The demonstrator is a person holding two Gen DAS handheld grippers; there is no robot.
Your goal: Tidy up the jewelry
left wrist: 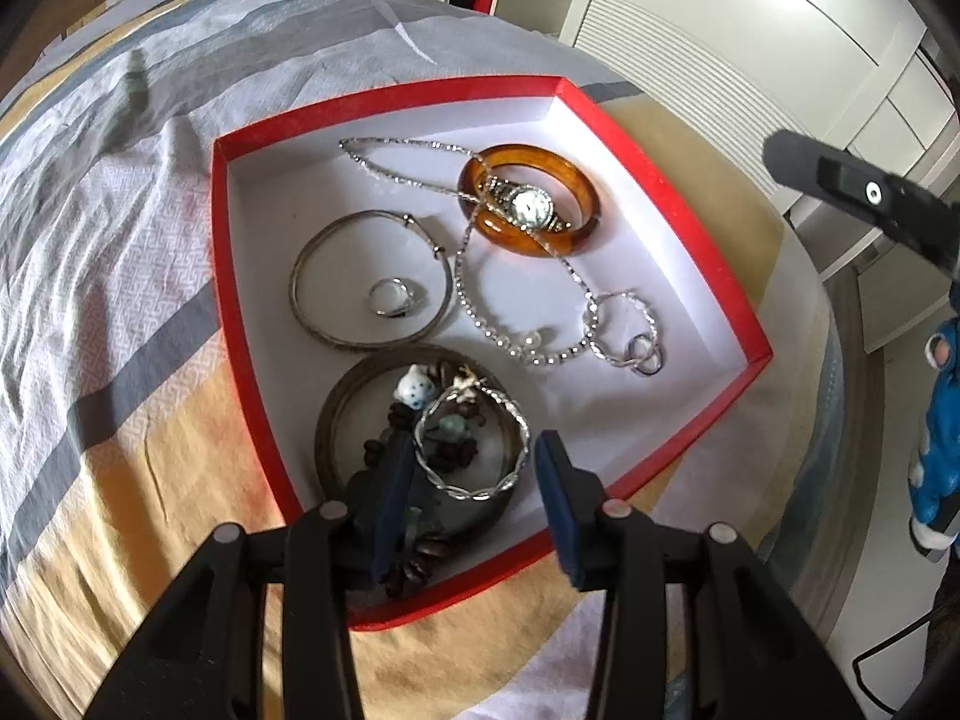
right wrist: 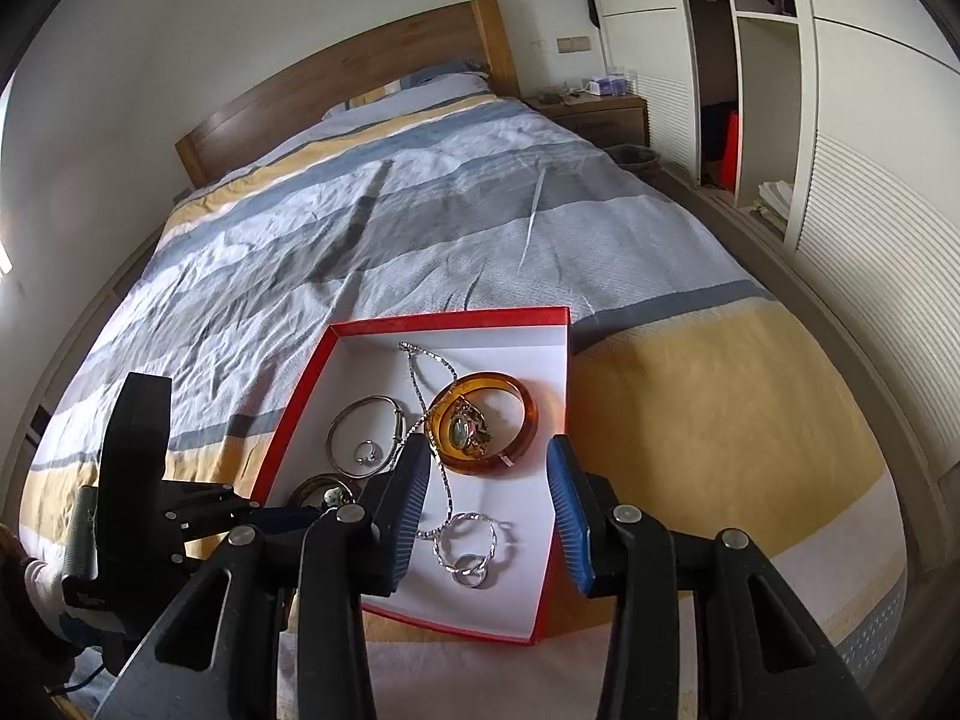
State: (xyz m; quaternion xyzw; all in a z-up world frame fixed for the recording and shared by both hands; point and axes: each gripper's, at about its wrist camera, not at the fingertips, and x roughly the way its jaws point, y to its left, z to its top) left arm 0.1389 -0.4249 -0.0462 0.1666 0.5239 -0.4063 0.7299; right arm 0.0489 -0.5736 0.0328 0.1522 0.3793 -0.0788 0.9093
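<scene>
With the jewelry gathered in the red box (left wrist: 223, 276) near the bed's (right wrist: 420, 210) foot edge, both the left gripper (left wrist: 474, 504) and right gripper (right wrist: 489, 510) hover with jaws released, so the twisted silver bangle (left wrist: 471, 444) under the left seems freshly placed; the next pick needs a careful descent.

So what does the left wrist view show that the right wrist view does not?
Only the left wrist view shows the twisted silver bangle between the open left tongs, with dark beads and a small white figurine in the round dish. Only the right wrist view shows the headboard, the nightstand and the open wardrobe shelves. Both show the red box on the striped bed cover, the amber bangle with the watch, the chain necklace and the ring.
</scene>
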